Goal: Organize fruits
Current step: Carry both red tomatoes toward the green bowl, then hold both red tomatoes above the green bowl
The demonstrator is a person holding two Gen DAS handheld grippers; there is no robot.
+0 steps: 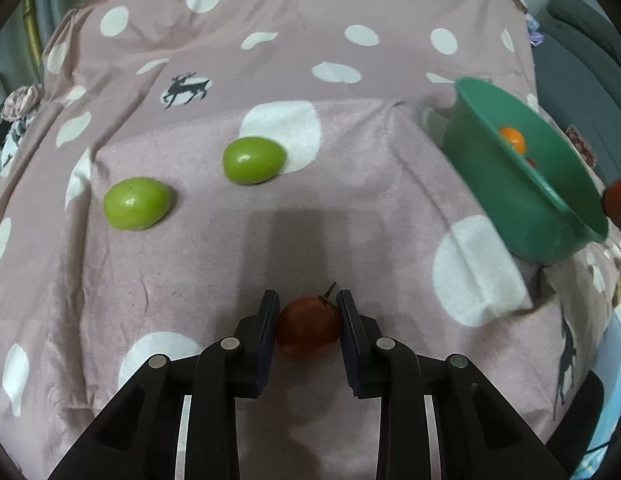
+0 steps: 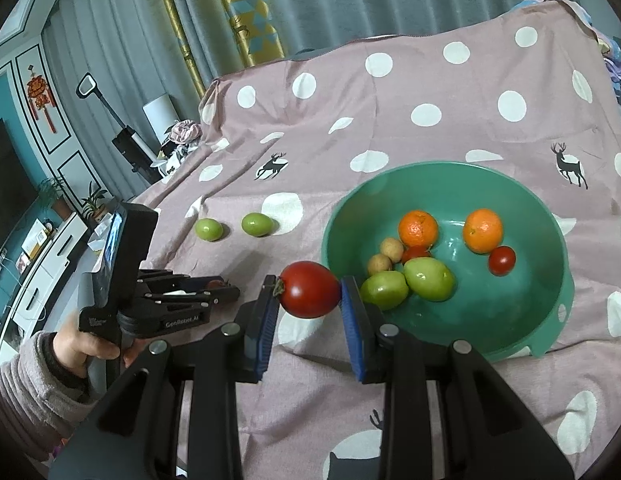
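Both grippers are pinching a tomato each – left gripper (image 1: 308, 312) has a small red tomato (image 1: 308, 330) down on the polka-dot sheet (image 1: 350, 208), right gripper (image 2: 310, 294) holds a bigger tomato (image 2: 309, 289) just beside the green bowl (image 2: 550, 320). Two green fruits (image 1: 254, 160) sit loose beyond, nothing blocking them.

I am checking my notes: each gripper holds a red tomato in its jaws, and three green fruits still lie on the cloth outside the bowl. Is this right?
Not quite: only two green fruits lie on the cloth outside the bowl, as the left wrist view shows. The rest holds: the left gripper and right gripper each hold a red tomato.
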